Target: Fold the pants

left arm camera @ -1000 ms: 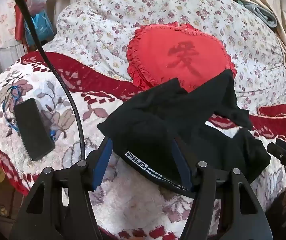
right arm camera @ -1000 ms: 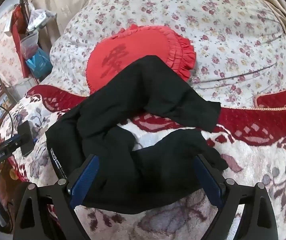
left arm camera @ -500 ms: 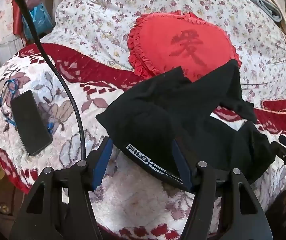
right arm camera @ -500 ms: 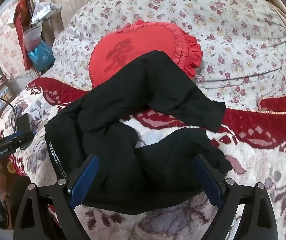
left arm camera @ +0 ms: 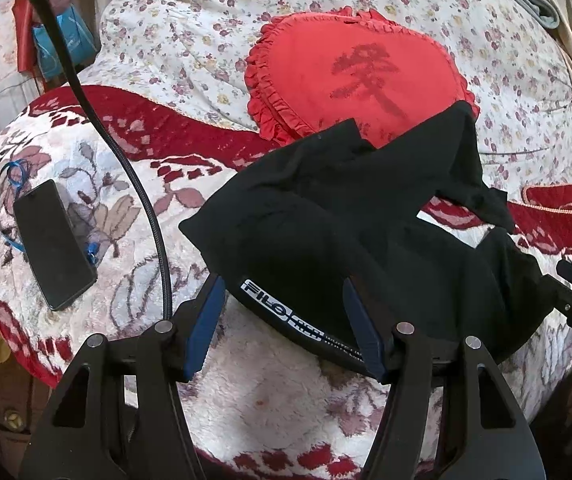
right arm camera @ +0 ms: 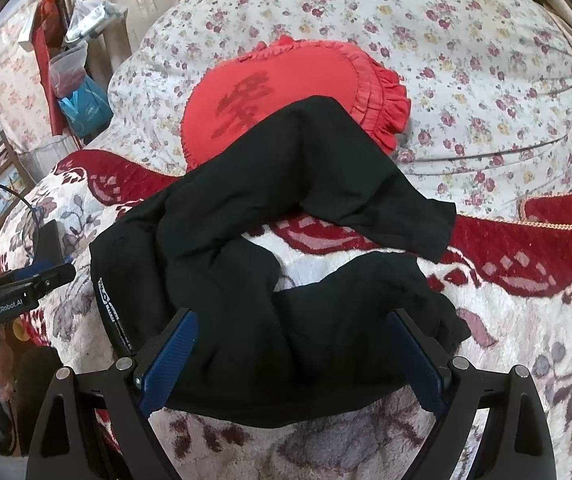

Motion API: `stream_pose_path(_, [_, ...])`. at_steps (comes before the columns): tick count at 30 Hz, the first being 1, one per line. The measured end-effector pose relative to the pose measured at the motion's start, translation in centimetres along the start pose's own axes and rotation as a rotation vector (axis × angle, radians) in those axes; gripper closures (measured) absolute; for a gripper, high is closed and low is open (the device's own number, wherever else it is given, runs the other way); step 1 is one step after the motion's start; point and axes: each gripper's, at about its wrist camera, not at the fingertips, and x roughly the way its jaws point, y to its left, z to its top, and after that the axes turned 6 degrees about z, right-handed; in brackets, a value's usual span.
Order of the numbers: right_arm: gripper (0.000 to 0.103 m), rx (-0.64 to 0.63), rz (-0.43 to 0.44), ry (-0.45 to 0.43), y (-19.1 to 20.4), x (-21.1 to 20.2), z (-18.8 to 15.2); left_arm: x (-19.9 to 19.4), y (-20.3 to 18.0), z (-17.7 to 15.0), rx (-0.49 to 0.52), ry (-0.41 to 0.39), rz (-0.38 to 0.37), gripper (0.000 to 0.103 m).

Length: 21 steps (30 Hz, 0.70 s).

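Black pants (left arm camera: 366,216) lie crumpled on the bed, one leg draped up onto a red heart pillow (left arm camera: 350,76). The waistband with white lettering (left arm camera: 282,312) faces my left gripper. My left gripper (left arm camera: 286,328) is open, its blue pads on either side of the waistband edge, not closed on it. In the right wrist view the pants (right arm camera: 270,248) spread in a U shape. My right gripper (right arm camera: 290,356) is open wide, its pads on either side of the near cloth edge.
A black phone (left arm camera: 52,244) lies on the blanket at left. A black cable (left arm camera: 126,168) arcs over the bed. A flowered quilt (left arm camera: 190,40) is heaped behind the pillow. The other gripper shows at the left edge of the right wrist view (right arm camera: 18,292). Bags (right arm camera: 82,100) hang at far left.
Both grippers have eased back slightly from the pants, so more of the red pillow shows. The pants have not moved. Both grippers stay open.
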Motion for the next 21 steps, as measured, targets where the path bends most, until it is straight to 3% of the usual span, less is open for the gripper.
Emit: stream_pose_path(21, [0.009,0.007,0.017,0.018,-0.3,0.4,-0.3,1.0,-0.1,-0.1,-0.01,0.028,-0.005,0.042])
